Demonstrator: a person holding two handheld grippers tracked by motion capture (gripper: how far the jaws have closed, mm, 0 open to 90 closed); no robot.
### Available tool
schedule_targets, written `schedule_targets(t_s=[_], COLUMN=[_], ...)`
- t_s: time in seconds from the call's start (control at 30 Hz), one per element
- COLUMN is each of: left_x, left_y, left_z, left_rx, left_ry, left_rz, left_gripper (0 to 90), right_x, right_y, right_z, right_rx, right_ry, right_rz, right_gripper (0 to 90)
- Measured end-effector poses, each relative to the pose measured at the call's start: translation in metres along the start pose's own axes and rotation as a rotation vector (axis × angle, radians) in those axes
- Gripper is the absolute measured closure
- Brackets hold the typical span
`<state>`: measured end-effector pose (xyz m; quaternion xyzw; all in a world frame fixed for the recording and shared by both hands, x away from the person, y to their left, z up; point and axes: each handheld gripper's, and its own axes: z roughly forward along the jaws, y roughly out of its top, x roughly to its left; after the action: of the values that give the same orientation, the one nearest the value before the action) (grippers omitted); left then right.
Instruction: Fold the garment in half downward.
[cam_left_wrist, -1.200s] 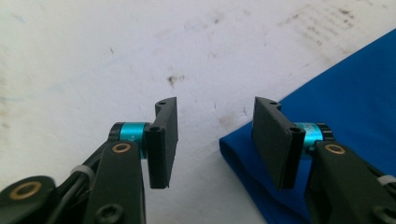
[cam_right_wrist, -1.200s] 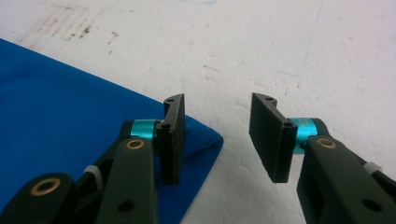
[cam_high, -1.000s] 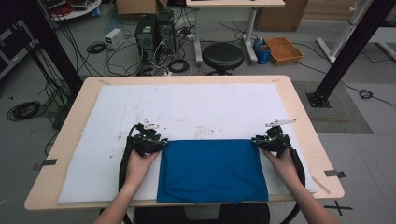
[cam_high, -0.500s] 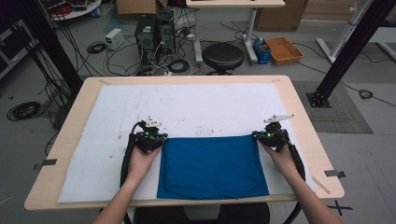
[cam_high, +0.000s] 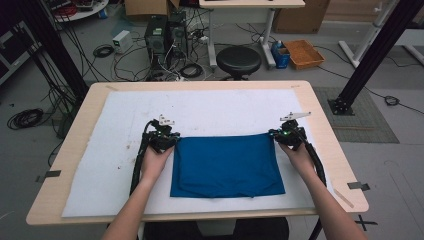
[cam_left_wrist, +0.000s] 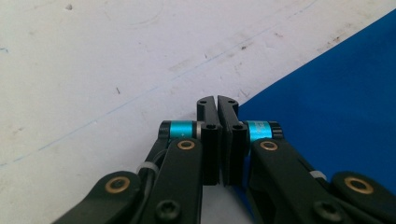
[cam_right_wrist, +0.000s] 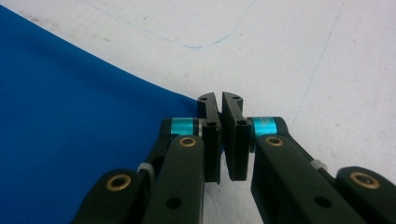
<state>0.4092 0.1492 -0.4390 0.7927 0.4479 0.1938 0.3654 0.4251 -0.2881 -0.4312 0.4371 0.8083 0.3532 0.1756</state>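
Observation:
A blue cloth (cam_high: 227, 165) lies flat on the white mat (cam_high: 215, 107), its far edge drawn taut between the two grippers. My left gripper (cam_high: 167, 140) is shut on the cloth's far left corner. In the left gripper view the jaws (cam_left_wrist: 217, 100) are pressed together where the cloth (cam_left_wrist: 336, 107) ends in a point. My right gripper (cam_high: 280, 136) is shut on the far right corner. The right gripper view shows its closed jaws (cam_right_wrist: 220, 97) meeting the cloth (cam_right_wrist: 70, 116) at the corner tip. A hand holds each gripper from the near side.
The mat covers most of the wooden table (cam_high: 320, 100), with bare mat beyond and beside the cloth. Tape strips (cam_high: 359, 185) sit near the table's edges. On the floor behind are a black stool (cam_high: 238, 59), computer towers (cam_high: 161, 35), cables and an orange box (cam_high: 302, 52).
Both hands have moved away from the person, and the cloth's far edge has gone with them. The cloth now lies farther up the mat, its far corners pulled outward.

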Motion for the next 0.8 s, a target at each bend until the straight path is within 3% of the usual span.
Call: schedule_targets(t_s=[0.1,0.23,0.3,0.37,0.57,0.8], left_x=[-0.001,-0.003,-0.003,-0.004,-0.008,-0.02], left_y=[0.0,0.002,0.003,0.004,0.002,-0.013], left_z=[-0.001,-0.007,-0.011,-0.018,-0.044,-0.083], left_rx=[-0.004,-0.031,-0.052,-0.077,-0.153,-0.249], left_ry=[0.003,0.018,0.029,0.041,0.025,0.031], left_rz=[0.002,0.022,0.02,0.022,0.043,0.084], left_gripper=[87.7,86.2,76.7,73.5,52.1,37.6], right_x=[0.0,0.002,0.003,0.004,0.012,0.012], right_y=[-0.002,-0.001,0.0,0.0,0.0,-0.015], right_z=[0.002,0.0,-0.003,-0.008,-0.03,-0.056], right_rx=[0.019,0.001,-0.007,-0.021,-0.089,-0.176], right_ry=[-0.005,-0.005,-0.005,0.0,0.01,0.034], right_rz=[-0.013,-0.014,-0.016,-0.013,-0.031,-0.015], right_gripper=[86.6,84.0,78.1,70.5,49.8,43.2])
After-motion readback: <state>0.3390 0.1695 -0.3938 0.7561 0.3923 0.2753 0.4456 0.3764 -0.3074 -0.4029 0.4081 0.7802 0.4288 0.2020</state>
